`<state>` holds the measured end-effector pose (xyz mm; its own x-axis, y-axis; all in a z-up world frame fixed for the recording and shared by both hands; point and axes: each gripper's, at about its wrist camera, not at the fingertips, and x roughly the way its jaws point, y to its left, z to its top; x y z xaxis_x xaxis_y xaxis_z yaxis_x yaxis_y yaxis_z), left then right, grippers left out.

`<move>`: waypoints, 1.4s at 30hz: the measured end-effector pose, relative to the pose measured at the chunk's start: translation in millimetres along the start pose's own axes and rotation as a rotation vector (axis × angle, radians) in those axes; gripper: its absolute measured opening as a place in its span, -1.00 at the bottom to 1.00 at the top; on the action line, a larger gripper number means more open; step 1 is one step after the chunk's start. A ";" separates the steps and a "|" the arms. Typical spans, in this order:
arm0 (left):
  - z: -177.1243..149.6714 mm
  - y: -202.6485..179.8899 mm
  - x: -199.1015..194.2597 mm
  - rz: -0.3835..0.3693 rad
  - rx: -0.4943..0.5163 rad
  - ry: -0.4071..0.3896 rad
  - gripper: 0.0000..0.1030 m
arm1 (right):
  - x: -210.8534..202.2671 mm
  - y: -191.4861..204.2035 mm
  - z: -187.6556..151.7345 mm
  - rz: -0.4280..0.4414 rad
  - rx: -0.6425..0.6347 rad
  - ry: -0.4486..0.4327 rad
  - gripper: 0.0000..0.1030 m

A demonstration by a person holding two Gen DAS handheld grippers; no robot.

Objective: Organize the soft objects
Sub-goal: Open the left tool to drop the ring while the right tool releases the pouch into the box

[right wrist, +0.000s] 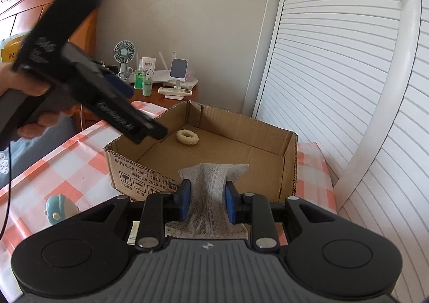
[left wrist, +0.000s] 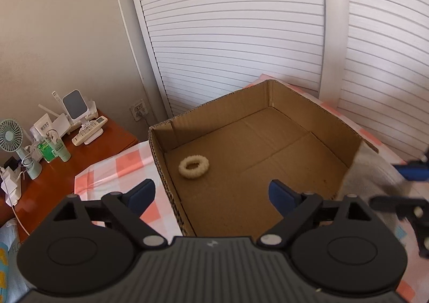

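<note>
An open cardboard box point(right wrist: 241, 139) sits on the checked cloth point(right wrist: 53, 166) of the bed. Inside it, a ring point(right wrist: 187, 137) lies on the floor near the far left corner. The right gripper point(right wrist: 206, 201) is at the box's near wall, and the cloth piece point(right wrist: 211, 182) pinched between its fingers hangs over that wall's rim. The left gripper point(left wrist: 211, 193) hovers above the box's left side, jaws spread apart. A round toy point(right wrist: 60, 209) lies on the checked cloth, left of the box. Behind the bed stands a nightstand point(left wrist: 80, 158) carrying a small fan point(left wrist: 10, 137), bottles and a remote point(left wrist: 89, 130). Slatted doors point(left wrist: 241, 35) rise behind the box.
</note>
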<state>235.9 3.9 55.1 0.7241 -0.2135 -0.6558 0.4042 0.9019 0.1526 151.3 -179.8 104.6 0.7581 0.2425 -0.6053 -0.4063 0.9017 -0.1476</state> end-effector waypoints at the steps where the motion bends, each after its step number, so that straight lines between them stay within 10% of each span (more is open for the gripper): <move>1: -6.1 -0.3 -10.6 -0.005 0.001 -0.007 0.88 | 2.9 -1.4 3.0 0.000 0.004 0.002 -0.41; 13: -87.9 -5.0 -84.4 0.034 -0.067 -0.043 0.88 | 91.6 -27.6 61.9 -0.055 0.049 0.058 -0.36; 18: -108.5 -2.9 -90.3 0.049 -0.096 -0.031 0.89 | 111.8 -34.3 77.4 -0.090 0.085 0.067 0.83; 42: -151.7 -20.0 -106.8 0.053 -0.114 0.020 0.89 | 29.0 21.1 7.8 0.087 0.069 0.114 1.00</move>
<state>65.8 65.6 10.0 0.7310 -0.1580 -0.6638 0.2985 0.9489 0.1028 168.7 -150.9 90.1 0.6570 0.2826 -0.6989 -0.4295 0.9022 -0.0389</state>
